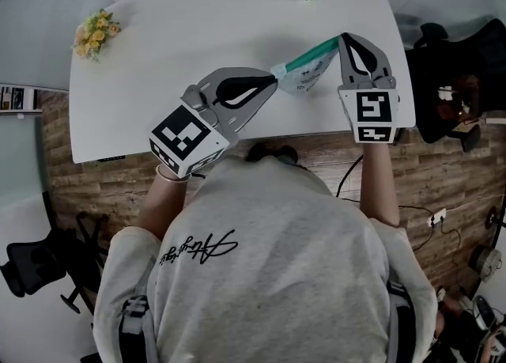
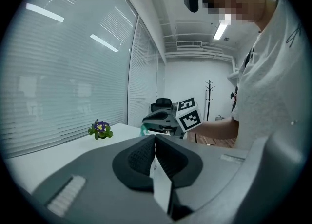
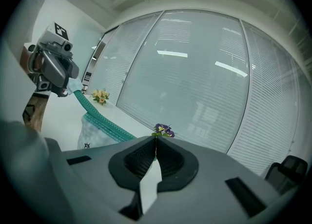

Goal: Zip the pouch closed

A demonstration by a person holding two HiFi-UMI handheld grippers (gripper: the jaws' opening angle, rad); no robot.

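**Head view.** The pouch hangs stretched between the two tools, above the near edge of the white table. The left tongs are clenched on its lower left corner. The right tongs are clenched on the upper right end, where the green zip finishes. The zip line runs taut and straight from one grip to the other.

**Left gripper view.** The left jaws are pressed together at their tips. The grasped corner itself is barely visible. Beyond them we see the right tongs with a scrap of green cloth at their tip.

**Right gripper view.** The right jaws are closed on the end of the zip, which leads away to the left tongs. The body of the pouch sags below it. We cannot tell whether the grip is on the slider or on the cloth alone. We also cannot tell whether any length of zip is unfastened.

**Finding.** In our judgement, the left grip should act as a fixed anchor. The right should pull along the line of the zip, not across it. Tension should stay even so the teeth lie flat. The risk is a sideways tug that slips the thin corner out of the left tongs.
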